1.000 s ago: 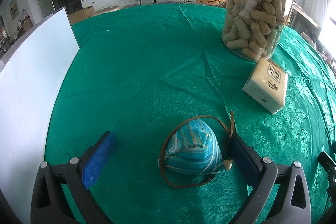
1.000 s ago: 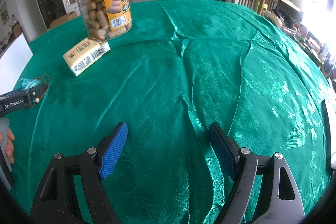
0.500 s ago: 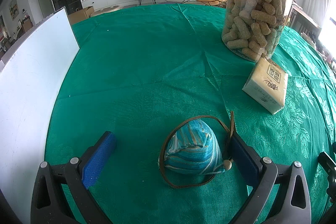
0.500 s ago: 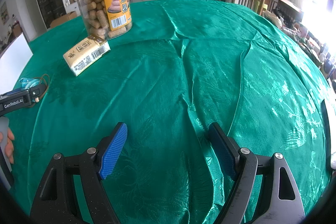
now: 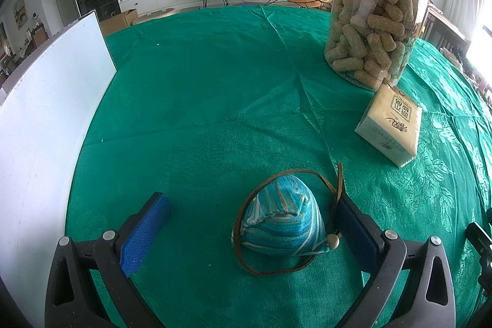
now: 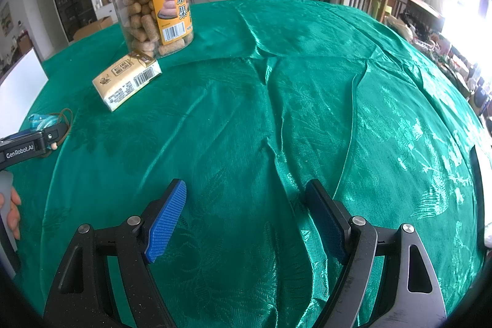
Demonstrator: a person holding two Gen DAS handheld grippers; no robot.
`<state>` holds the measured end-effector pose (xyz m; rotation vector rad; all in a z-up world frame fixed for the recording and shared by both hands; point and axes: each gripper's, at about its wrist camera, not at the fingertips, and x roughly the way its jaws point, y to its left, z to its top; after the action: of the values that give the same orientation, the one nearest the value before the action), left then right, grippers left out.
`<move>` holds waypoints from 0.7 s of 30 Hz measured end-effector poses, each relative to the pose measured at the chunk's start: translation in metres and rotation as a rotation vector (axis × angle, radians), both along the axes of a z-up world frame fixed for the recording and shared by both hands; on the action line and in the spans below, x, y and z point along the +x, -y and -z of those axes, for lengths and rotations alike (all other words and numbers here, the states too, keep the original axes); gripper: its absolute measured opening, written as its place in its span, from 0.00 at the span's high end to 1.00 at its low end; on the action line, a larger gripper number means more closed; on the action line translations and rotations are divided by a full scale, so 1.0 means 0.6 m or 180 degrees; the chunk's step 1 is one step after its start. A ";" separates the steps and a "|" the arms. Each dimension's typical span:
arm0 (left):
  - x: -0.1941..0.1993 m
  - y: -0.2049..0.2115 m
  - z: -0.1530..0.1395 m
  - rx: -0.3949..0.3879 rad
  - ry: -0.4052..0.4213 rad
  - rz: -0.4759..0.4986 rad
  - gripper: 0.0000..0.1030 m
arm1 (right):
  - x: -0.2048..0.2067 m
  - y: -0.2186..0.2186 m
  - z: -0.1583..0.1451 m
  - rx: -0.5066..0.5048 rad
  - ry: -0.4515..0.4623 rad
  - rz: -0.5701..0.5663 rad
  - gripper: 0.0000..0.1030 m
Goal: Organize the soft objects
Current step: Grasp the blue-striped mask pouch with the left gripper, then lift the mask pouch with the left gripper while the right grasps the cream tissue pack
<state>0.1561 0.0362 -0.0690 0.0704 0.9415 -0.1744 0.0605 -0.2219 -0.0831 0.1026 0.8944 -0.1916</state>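
Note:
A blue striped fabric pouch (image 5: 284, 222) with a brown cord and a wooden bead lies on the green tablecloth. My left gripper (image 5: 249, 220) is open around it, the pouch close to the right finger, the left pad well apart from it. The pouch shows small at the left edge of the right wrist view (image 6: 43, 120), behind the left gripper's finger (image 6: 30, 143). A yellow tissue pack (image 5: 392, 126) lies further right, also in the right wrist view (image 6: 127, 79). My right gripper (image 6: 246, 214) is open and empty over bare cloth.
A clear jar of brown snack sticks (image 5: 373, 29) stands behind the tissue pack, also in the right wrist view (image 6: 152, 2). A white board (image 5: 40, 109) lies along the table's left side. The tablecloth (image 6: 307, 100) has folds and wrinkles.

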 end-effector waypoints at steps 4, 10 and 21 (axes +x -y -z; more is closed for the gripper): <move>0.000 0.002 0.000 0.0000 0.0000 0.0000 0.00 | 0.000 0.000 0.000 0.0001 0.0000 0.0000 0.20; 0.000 -0.001 0.000 0.0000 0.0001 0.0000 0.00 | 0.014 -0.003 0.000 0.0040 -0.0178 -0.0145 0.12; 0.000 0.000 0.000 0.0000 0.0003 0.0001 0.00 | 0.256 -0.090 -0.050 0.1297 -0.0601 -0.0031 0.13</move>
<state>0.1561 0.0361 -0.0693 0.0708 0.9406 -0.1747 0.2141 -0.1678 -0.0532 0.4649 1.1133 -0.0070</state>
